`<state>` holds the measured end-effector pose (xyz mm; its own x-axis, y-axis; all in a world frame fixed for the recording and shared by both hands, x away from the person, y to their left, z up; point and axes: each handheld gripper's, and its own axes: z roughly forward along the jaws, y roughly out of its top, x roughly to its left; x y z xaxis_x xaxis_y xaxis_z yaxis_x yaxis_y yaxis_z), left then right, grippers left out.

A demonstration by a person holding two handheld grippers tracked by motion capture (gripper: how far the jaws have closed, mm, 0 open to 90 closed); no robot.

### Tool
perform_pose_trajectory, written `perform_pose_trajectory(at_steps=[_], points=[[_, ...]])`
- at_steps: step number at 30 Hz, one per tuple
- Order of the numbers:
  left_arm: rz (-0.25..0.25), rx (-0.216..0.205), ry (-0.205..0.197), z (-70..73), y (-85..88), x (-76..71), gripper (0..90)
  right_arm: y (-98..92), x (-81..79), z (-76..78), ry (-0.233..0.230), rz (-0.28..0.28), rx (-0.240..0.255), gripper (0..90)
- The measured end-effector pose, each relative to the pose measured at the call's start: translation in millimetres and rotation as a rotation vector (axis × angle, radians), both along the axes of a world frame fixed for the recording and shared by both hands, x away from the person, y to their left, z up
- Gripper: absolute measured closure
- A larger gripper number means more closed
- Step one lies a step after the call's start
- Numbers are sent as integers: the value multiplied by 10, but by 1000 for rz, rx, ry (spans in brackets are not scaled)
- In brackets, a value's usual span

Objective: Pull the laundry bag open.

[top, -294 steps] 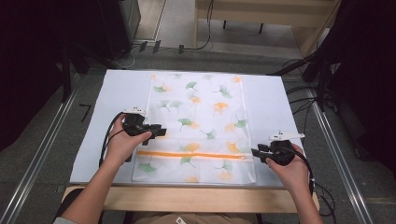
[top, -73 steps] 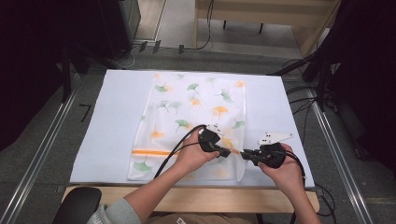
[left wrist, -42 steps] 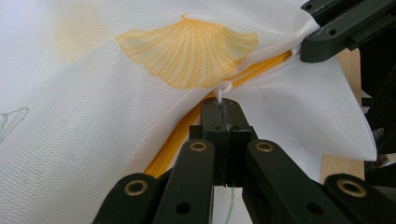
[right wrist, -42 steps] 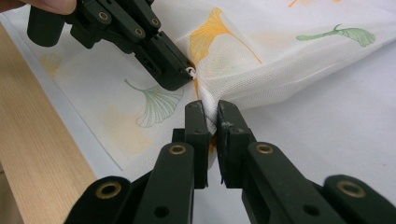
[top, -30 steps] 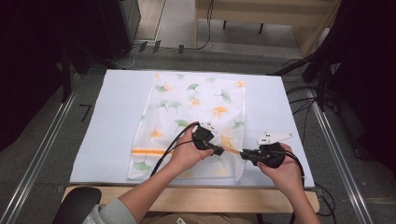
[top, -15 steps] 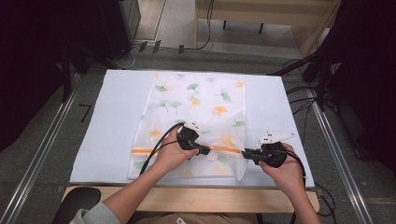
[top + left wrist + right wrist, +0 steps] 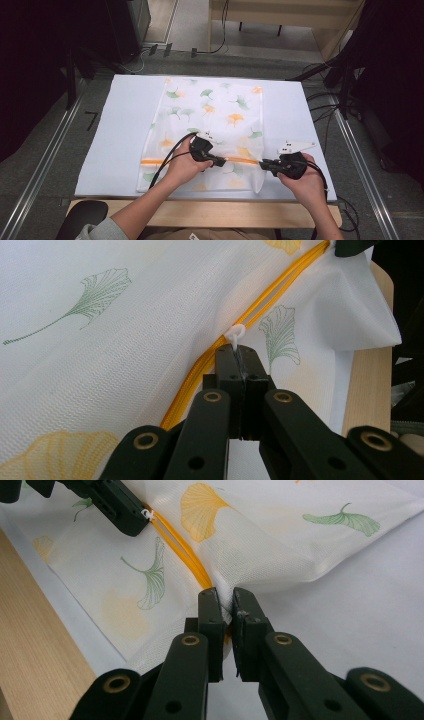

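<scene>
A white mesh bag (image 7: 210,131) w/ leaf print lies flat on the table (image 7: 120,125), mid to near side. An orange zipper (image 7: 240,160) runs left-right across its near part.

The left gripper (image 7: 239,371) has its jaws together, clamped on the small white zipper pull (image 7: 234,333), about the middle of the zipper line. The right gripper (image 7: 226,614) is pinched on the bag's right edge, at the end of the zipper, w/ cloth between the 2 jaws; the cloth there is lifted a bit and puckered.

Step in hand, I think: sliding the zipper, the right gripper holding the bag as anchor. I cannot tell if it is opening or closing.

Next move needs: left pulls straight along the zipper, low to the table, w/o twisting the pull; right keeps tension so the mesh does not bunch or catch in the slider.
</scene>
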<state>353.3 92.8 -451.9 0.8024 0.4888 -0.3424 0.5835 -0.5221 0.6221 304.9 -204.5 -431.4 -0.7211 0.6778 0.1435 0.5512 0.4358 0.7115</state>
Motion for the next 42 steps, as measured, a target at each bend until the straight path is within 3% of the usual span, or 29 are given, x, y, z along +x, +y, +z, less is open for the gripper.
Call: perform_pose_trajectory(at_steps=[14, 24, 42], points=[[11, 11, 5, 11, 62, 6, 900, -3, -6, -2, 1, -4, -2, 859], [44, 6, 41, -4, 349, 39, 900, -30, -5, -11, 1, -11, -7, 859], [51, -1, 34, -3, 351, 38, 900, -28, 0, -21, 3, -5, -5, 859]])
